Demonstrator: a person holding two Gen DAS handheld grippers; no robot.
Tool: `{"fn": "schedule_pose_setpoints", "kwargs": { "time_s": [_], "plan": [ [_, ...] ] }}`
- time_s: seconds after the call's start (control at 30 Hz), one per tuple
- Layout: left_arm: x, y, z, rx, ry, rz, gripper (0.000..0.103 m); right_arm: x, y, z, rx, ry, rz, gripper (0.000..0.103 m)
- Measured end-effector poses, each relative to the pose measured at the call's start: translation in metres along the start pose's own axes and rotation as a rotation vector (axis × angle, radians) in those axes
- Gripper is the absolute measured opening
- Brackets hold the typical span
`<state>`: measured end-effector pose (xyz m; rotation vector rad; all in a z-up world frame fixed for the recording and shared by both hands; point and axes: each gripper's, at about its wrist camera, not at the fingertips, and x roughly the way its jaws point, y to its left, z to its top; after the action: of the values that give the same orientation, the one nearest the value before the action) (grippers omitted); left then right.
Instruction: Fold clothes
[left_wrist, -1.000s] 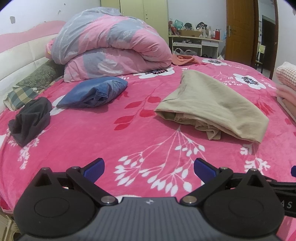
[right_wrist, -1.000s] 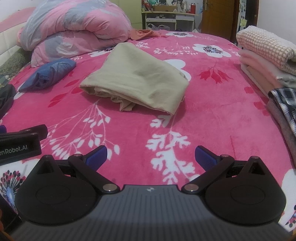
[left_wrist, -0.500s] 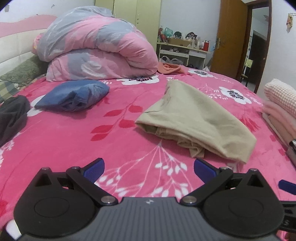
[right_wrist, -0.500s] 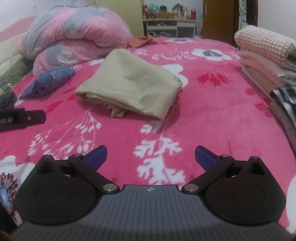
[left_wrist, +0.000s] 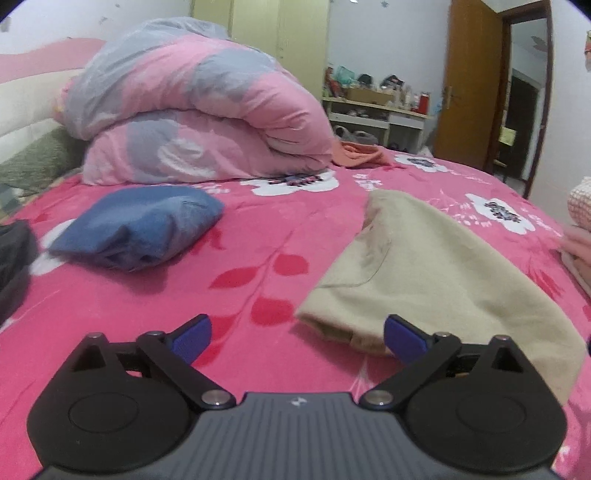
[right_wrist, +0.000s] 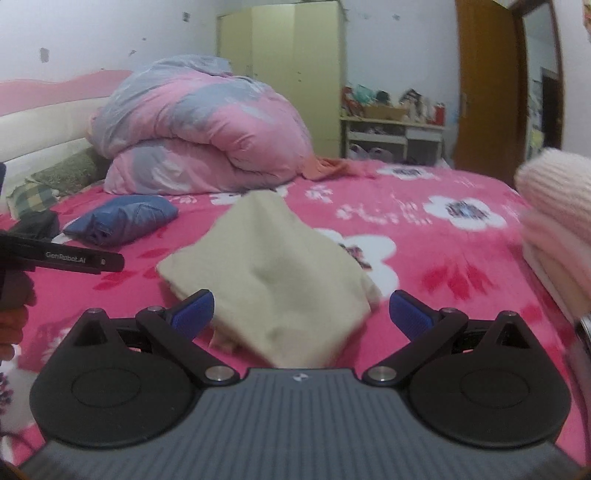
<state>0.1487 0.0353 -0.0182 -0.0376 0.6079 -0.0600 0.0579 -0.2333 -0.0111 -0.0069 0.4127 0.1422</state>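
Two tools in frame, both spread wide with nothing between the blue pads. Left tool (left_wrist: 297, 334) sits low centre of the left wrist view; right tool (right_wrist: 301, 314) low centre of the right wrist view.

Beige garment (right_wrist: 273, 273) lies on the pink floral bed (left_wrist: 258, 236), roughly folded into a flat packet with loose layered edges showing at its near end. In the right wrist view it fills the centre of the frame, its near corner running between the spread pads. In the left wrist view it sits at centre right (left_wrist: 424, 273), with the right-hand pad (left_wrist: 400, 338) just over its near edge. Contact cannot be confirmed in either view.

Other cloth: blue bundle (left_wrist: 140, 225) at middle left, dark garment (left_wrist: 14, 258) at the left edge, rolled quilt (left_wrist: 192, 118) at upper left, stacked folded items (right_wrist: 554, 221) at the right edge.

Judgement: both tools are closing in on the beige garment. The scene fits two readings: taking it up for a further fold, or lifting a finished packet toward the stack.

Either way, a grip would call for each tool to close over the full thickness at the near edge, since the loose under-layers look likely to slip out and undo the fold.
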Motion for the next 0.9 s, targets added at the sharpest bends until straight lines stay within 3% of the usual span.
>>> {"fn": "schedule_pose_setpoints", "kwargs": {
  "time_s": [0.2, 0.43, 0.53, 0.63, 0.7, 0.73, 0.8, 0.9],
  "plan": [
    [0.041, -0.017, 0.015, 0.013, 0.038, -0.092, 0.07, 0.06, -0.032, 0.03, 0.121, 0.028, 0.056, 0.102],
    [0.082, -0.036, 0.015, 0.026, 0.107, -0.149, 0.061, 0.151, -0.05, 0.08, 0.195, 0.094, 0.231, 0.102],
    [0.1, -0.044, 0.015, 0.032, 0.137, -0.173, 0.058, 0.208, -0.055, 0.101, 0.261, 0.161, 0.28, 0.102],
    [0.104, -0.049, 0.011, 0.051, 0.159, -0.168, 0.058, 0.266, -0.06, 0.098, 0.395, 0.292, 0.294, 0.102],
    [0.103, -0.051, 0.008, 0.067, 0.172, -0.156, 0.057, 0.303, -0.059, 0.073, 0.533, 0.469, 0.317, 0.102],
    [0.103, -0.052, 0.007, 0.076, 0.179, -0.15, 0.057, 0.306, -0.055, 0.061, 0.558, 0.496, 0.334, 0.102],
    [0.101, -0.055, 0.004, 0.093, 0.191, -0.138, 0.053, 0.292, -0.045, 0.043, 0.552, 0.43, 0.345, 0.102],
    [0.087, -0.058, 0.001, 0.116, 0.193, -0.15, 0.04, 0.271, -0.044, 0.033, 0.615, 0.42, 0.41, 0.1]
  ]
}}
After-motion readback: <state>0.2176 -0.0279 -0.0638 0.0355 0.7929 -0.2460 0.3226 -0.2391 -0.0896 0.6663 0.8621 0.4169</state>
